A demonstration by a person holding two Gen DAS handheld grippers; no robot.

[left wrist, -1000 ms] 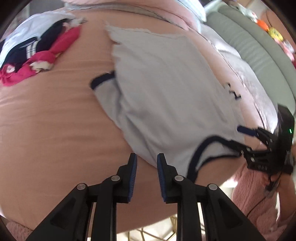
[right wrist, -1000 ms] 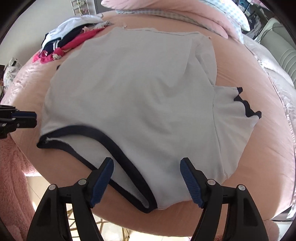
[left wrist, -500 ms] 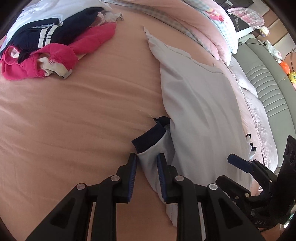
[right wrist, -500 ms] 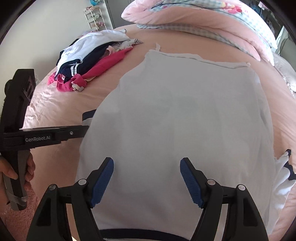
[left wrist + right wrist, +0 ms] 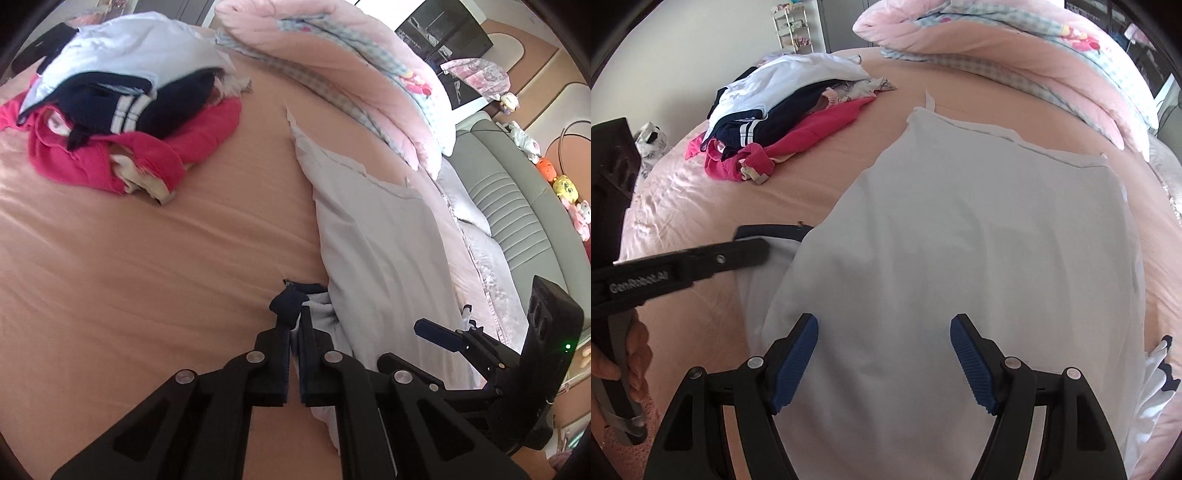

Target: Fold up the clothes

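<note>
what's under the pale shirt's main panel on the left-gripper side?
Its own navy-cuffed sleeve pokes out from under the pale shirt, pinched by the left gripper. The pink bedsheet shows around it. How far the sleeve tucks underneath is covered.

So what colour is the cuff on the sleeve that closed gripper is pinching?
Dark navy cuff on a pale sleeve; clearest in the left wrist view.

The left tongs (image 5: 294, 332), gaping slightly a second ago near the neckline, now pinch the navy-trimmed sleeve (image 5: 295, 302) of the pale shirt (image 5: 960, 258). The right tongs (image 5: 884, 347), wide apart throughout, move from the collar to over the shirt's middle.
</note>
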